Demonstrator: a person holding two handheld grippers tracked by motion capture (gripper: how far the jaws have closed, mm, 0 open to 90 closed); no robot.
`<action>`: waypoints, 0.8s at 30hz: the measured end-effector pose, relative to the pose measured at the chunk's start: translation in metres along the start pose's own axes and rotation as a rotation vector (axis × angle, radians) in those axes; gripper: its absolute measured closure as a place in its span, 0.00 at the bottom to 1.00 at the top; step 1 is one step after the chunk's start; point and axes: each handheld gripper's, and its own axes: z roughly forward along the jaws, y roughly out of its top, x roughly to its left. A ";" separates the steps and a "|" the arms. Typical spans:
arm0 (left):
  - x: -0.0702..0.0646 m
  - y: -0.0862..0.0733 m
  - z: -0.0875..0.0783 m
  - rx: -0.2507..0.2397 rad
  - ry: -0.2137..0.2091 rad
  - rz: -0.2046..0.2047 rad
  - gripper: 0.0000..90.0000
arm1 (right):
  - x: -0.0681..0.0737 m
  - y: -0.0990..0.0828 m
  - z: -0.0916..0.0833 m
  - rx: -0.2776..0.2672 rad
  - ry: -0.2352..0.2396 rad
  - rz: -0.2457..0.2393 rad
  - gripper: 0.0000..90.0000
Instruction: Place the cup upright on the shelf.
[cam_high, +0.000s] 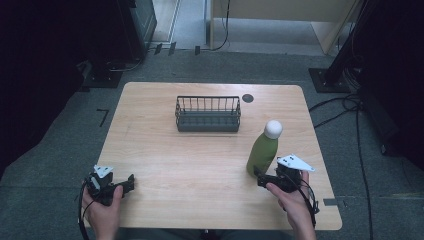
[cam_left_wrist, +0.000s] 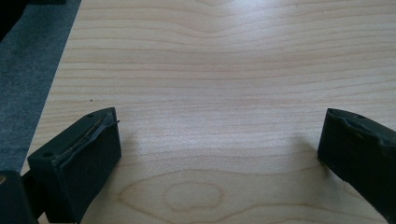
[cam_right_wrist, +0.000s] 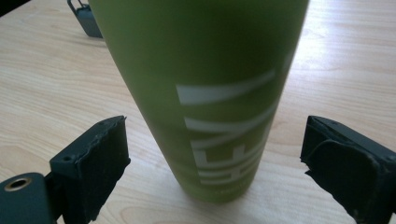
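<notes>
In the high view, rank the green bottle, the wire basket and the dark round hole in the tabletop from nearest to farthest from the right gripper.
1. Green bottle: standing just ahead of the right gripper, between its open jaws.
2. Wire basket: mid-table, farther back and to the left.
3. Dark round hole: near the table's far edge, beyond the basket's right end.

The tall matte olive-green metal bottle (cam_high: 262, 152) wears a white rounded cap (cam_high: 273, 129) and pale white lettering (cam_right_wrist: 229, 135) down its side. The dark grey wire basket (cam_high: 208, 114) sits on a pale, wavy-grained wooden tabletop (cam_high: 190, 160). Both hand-held grippers' jaws are black.
</notes>
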 end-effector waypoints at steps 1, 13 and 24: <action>0.000 0.000 0.000 -0.001 0.000 -0.001 0.00 | 0.001 0.004 0.001 -0.008 0.002 0.003 0.08; 0.000 0.000 0.000 0.000 0.000 0.000 0.00 | 0.005 0.017 0.002 -0.047 -0.010 0.023 0.14; 0.000 0.000 0.000 0.000 0.000 0.000 0.00 | 0.007 0.027 0.005 -0.065 -0.014 0.018 0.16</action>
